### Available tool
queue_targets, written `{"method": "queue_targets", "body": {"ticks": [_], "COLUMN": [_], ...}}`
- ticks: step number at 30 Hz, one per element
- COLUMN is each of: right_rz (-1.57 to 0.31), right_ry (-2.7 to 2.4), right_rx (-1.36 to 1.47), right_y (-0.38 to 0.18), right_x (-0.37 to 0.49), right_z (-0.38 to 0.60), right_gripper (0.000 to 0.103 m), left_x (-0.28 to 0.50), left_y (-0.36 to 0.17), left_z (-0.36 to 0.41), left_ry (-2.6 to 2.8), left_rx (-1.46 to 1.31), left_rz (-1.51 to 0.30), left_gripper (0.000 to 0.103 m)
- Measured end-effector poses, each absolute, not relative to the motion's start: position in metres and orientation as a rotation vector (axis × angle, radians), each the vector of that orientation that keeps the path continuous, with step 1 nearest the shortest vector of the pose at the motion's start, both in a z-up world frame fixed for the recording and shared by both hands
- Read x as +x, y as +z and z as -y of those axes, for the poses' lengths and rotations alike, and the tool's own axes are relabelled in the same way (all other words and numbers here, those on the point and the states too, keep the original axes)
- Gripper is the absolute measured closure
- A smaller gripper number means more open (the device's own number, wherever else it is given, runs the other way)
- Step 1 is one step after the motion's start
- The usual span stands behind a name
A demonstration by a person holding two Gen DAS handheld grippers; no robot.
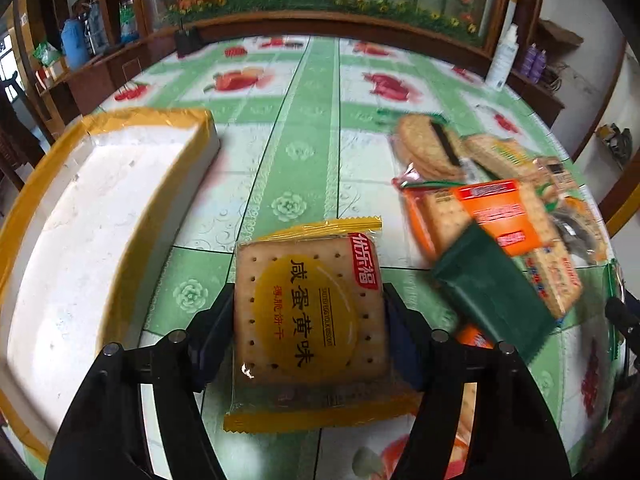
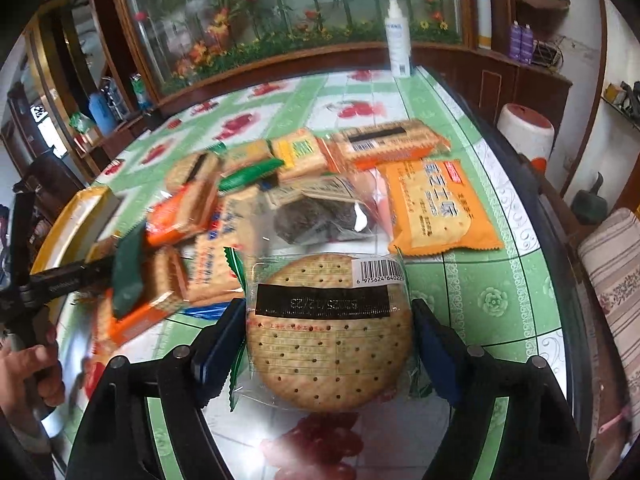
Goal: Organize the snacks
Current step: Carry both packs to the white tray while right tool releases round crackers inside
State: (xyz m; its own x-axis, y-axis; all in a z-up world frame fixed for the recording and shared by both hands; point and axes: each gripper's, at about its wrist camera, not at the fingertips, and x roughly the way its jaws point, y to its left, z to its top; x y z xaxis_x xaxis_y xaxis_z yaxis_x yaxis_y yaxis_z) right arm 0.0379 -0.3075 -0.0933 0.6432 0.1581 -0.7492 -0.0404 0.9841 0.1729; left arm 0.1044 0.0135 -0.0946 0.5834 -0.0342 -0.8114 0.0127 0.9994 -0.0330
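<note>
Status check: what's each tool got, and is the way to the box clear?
Left tool shut on square yellow biscuit pack. Right tool flanks round cracker pack, grip unconfirmed. White box left, nothing between. Snack pile remains.

Left gripper (image 1: 310, 312), angled downward, its pads pressed against a square cracker packet (image 1: 312, 312). Right gripper (image 2: 328, 332), likewise angled downward, flanks a round cracker packet (image 2: 328, 332), pads touching its edges.
</note>
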Motion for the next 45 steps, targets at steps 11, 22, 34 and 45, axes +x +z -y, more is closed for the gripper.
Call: {"method": "queue_targets", "body": {"ticks": [11, 22, 34, 45], "right_rz": [-0.740, -0.725, -0.736, -0.813], "right_ry": [0.263, 0.550, 0.790, 0.889], "right_rx": [0.103, 0.027, 0.005, -0.013], "right_y": [-0.039, -0.021, -0.016, -0.038], "right_x": [0.015, 0.024, 0.047, 0.084], "right_z": [0.259, 0.144, 0.033, -0.057], "right_gripper": [0.021, 0.021, 0.021, 0.022], "left_x": [0.056, 0.029, 0.019, 0.028], "left_y": [-0.040, -0.032, -0.049, -0.079], "left_z": [-0.048, -0.125, -0.186, -0.227], "left_ry": [0.116, 0.271, 0.378, 0.426], "left_rx": [0.063, -0.009, -0.091, -0.176], "left_rz": [-0.775, -0.740, -0.759, -0.827], "left_gripper": [0.034, 0.034, 0.034, 0.034]}}
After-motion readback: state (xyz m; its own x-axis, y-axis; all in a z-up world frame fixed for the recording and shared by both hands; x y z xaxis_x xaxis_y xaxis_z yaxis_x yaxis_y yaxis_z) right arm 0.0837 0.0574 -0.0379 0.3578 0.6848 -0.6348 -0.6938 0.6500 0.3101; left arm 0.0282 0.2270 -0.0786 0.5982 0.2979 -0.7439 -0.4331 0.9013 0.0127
